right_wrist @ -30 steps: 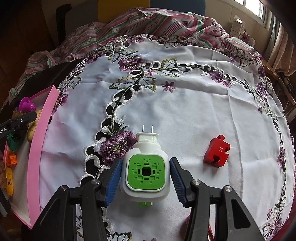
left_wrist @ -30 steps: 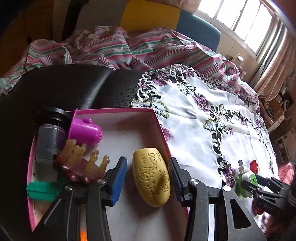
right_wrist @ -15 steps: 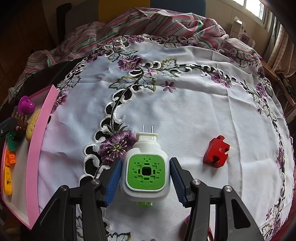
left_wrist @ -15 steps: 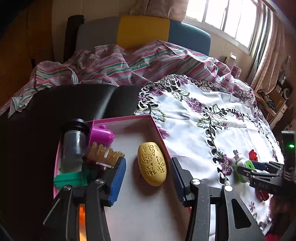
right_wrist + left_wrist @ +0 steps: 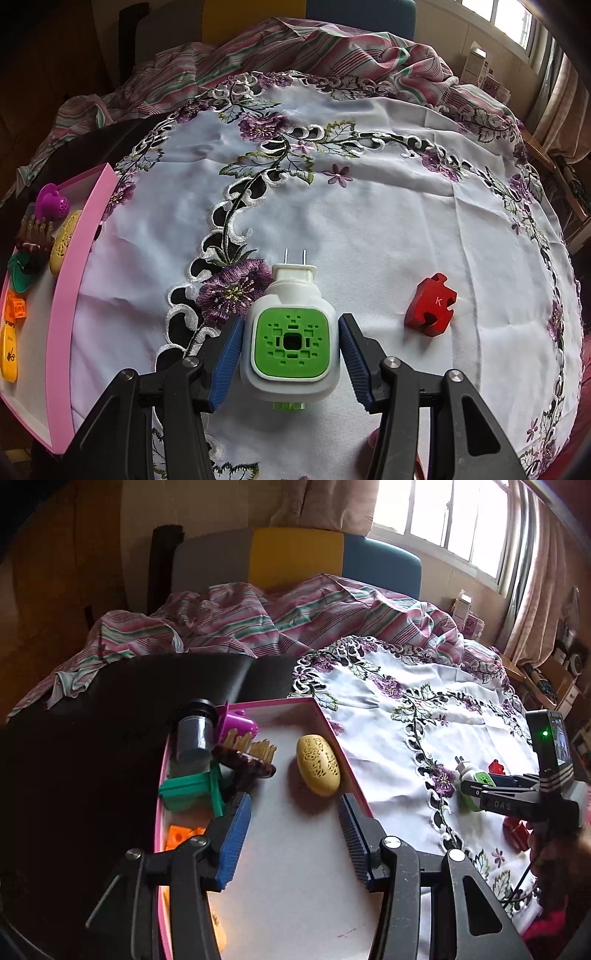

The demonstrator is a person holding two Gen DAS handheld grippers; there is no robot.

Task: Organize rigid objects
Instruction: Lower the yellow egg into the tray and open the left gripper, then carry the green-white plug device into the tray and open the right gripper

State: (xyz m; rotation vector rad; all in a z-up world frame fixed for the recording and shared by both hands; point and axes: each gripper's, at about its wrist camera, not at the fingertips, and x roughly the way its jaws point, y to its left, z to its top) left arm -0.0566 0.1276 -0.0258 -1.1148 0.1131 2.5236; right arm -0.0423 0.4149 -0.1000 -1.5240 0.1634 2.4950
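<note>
Plug-in [image 5: 290,343] (green-faced) between right claw [image 5: 290,350] pads.

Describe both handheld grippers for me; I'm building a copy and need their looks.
Both look alike. The left gripper and right gripper have black angular arms with silver bolts and blue ribbed pads. From the left view, the right one has pale lettering on its black body, a striped band and a small screen unit with a green light.
</note>
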